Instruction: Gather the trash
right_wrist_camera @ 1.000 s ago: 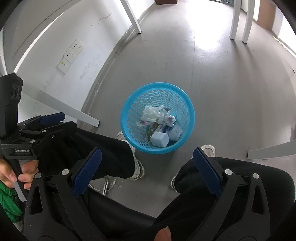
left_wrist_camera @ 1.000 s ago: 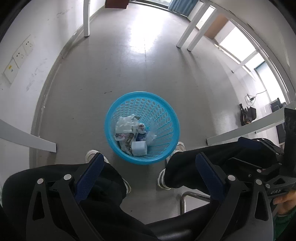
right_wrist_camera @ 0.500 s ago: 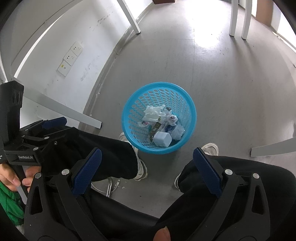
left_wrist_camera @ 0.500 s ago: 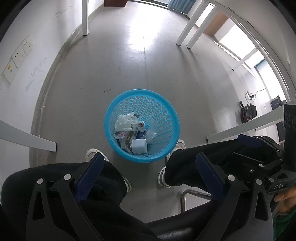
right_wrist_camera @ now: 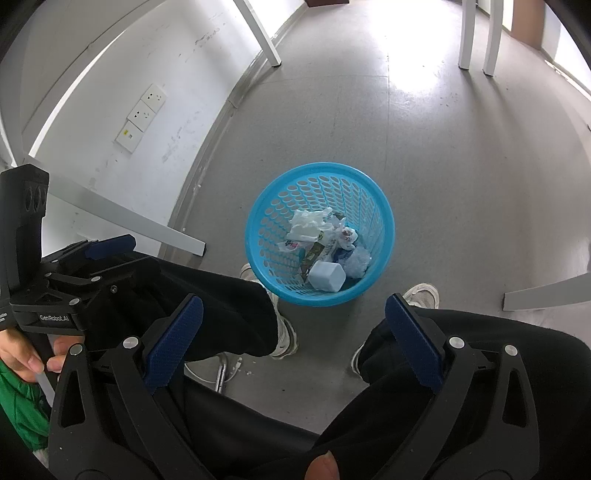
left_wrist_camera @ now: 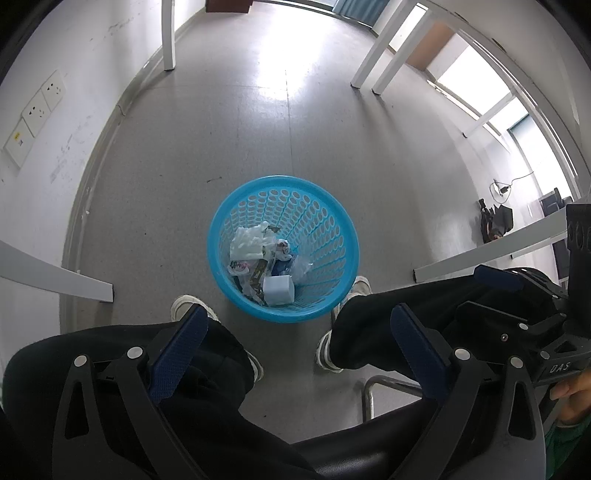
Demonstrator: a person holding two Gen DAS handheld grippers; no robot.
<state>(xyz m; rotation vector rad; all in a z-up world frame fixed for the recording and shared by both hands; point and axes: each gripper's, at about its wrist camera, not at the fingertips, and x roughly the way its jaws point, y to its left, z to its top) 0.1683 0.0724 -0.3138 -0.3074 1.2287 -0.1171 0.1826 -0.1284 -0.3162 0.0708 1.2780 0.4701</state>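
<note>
Trash (left_wrist_camera: 264, 264) lies heaped in the bottom of a blue perforated basket (left_wrist_camera: 332, 236) that stands on the grey floor (left_wrist_camera: 258, 129), and none of it is in either tool.

Nearest the cameras, the left gripper (left_wrist_camera: 295, 354) hangs above the person's lap with its jaws spread wide, nothing between the 2 blue pads (left_wrist_camera: 177, 350). The right gripper (right_wrist_camera: 291, 338) is held the same way, jaws wide apart and empty. In the right wrist view the left gripper shows at the left edge, gripped by a hand (right_wrist_camera: 26, 354) beside a green sleeve (right_wrist_camera: 18, 402); in the left wrist view part of the other hand (left_wrist_camera: 570, 398) shows at the lower right.

Below the grippers are 2 legs in black trousers (left_wrist_camera: 110, 354), and under them a metal chair frame (left_wrist_camera: 384, 387). Past the knees, 2 white shoes (right_wrist_camera: 421, 295) rest on the floor, 1 at each side of the basket, just beside its near wall.

Inside the basket the heap includes crumpled white paper (right_wrist_camera: 304, 225), a pale blue boxy container (right_wrist_camera: 327, 277) against the near wall, clear plastic (right_wrist_camera: 358, 260) and printed wrappers (right_wrist_camera: 314, 251).

Farther off, white bench legs (left_wrist_camera: 168, 33) stand on the floor, a white wall (right_wrist_camera: 122, 70) along its left edge carries 3 socket plates (right_wrist_camera: 142, 114), and bright windows (left_wrist_camera: 469, 70) line the far right.
</note>
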